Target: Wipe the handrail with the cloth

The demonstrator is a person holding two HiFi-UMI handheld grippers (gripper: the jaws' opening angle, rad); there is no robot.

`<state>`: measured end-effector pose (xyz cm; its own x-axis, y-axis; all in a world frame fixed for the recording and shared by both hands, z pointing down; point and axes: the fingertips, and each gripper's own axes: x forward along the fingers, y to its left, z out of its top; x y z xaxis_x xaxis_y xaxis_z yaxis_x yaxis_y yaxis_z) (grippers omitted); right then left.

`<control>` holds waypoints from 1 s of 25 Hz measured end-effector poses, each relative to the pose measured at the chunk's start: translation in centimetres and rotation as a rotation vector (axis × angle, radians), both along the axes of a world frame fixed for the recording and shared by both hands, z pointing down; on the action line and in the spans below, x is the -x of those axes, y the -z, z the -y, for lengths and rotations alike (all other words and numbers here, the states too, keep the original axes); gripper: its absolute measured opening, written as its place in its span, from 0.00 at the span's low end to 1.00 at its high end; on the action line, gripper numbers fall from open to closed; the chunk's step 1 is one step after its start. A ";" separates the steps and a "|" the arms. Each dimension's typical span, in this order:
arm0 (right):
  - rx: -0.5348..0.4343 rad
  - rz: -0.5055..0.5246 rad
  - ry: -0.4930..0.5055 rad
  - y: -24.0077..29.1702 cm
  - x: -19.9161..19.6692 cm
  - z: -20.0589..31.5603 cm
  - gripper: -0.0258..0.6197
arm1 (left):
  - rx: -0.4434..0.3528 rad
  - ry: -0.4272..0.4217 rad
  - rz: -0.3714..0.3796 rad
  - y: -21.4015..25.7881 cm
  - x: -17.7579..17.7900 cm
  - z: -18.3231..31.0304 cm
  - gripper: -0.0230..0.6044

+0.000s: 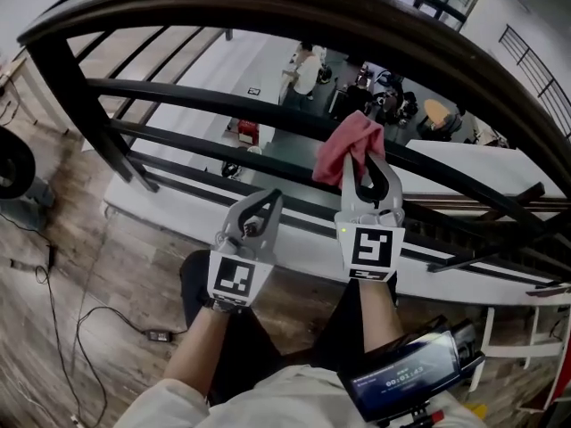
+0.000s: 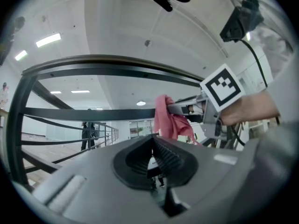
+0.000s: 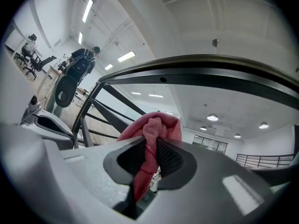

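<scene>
Right claw (image 1: 367, 157), cloth (image 1: 343, 150), handrail (image 1: 268, 12); atrium (image 1: 205, 87) perhaps

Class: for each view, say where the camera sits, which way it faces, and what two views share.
Head view: on the head, looking steeply down over the handrail; shows forearms, legs, left gripper, right gripper.
Left gripper view: on that gripper, facing up along shut jaws; shows the right hand.
Right gripper view: on that gripper, facing up at the handrail; own jaws only.
Shared: all show the cloth.
</scene>
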<state>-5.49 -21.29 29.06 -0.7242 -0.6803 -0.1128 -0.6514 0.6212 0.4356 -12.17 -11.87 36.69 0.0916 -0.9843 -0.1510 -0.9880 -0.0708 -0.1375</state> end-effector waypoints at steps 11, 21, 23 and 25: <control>0.011 0.055 -0.048 -0.2 -5.4 1.8 0.13 | 0.031 -0.066 0.085 -0.8 -2.7 2.1 0.05; 0.032 0.084 -0.159 0.1 -12.5 3.7 0.13 | 0.024 -0.129 0.086 0.0 -6.2 4.5 0.05; 0.031 0.094 -0.179 0.5 -14.8 4.3 0.13 | 0.019 -0.135 0.074 0.5 -7.6 5.1 0.05; 0.034 0.107 -0.198 0.7 -16.5 4.8 0.13 | 0.023 -0.145 0.086 0.5 -8.5 5.7 0.05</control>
<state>11.01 -26.06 28.38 -0.5613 -0.8127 -0.1561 -0.8034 0.4898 0.3386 -3.71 -17.53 36.24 0.2448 -0.9629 -0.1136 -0.9517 -0.2163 -0.2177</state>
